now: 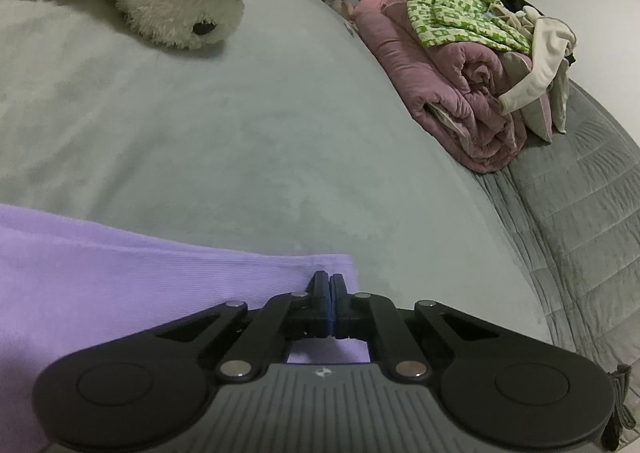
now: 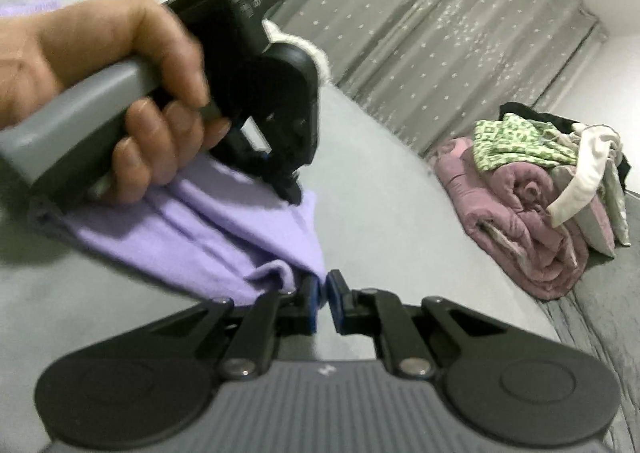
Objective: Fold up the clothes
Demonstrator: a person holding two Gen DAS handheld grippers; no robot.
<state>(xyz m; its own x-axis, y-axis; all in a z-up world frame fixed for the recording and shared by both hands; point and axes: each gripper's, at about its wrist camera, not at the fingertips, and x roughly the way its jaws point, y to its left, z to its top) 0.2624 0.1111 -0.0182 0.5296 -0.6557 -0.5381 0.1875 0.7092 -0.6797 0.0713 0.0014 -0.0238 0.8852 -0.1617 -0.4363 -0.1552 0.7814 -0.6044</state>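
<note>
Left wrist view shows the lilac garment (image 1: 140, 285) lying at seven o'clock on the bed (image 1: 240, 133), its edge pinched in the left gripper (image 1: 330, 285). The right gripper (image 2: 322, 295) has its jaws nearly closed on another edge. Judging by this, the fold is only beginning; the clothes pile (image 1: 480, 65) at two o'clock remains unfolded.

Each gripper is black: the left gripper (image 1: 329, 281) and the right gripper (image 2: 323, 285) have two flat linkage arms per side, joined by silver round pivot pins, with blue pads inside the fingertips. Behind sit two round black discs and a ribbed grey body bearing a small white mark. The bare left hand (image 2: 120, 93) wraps a grey handle.
</note>
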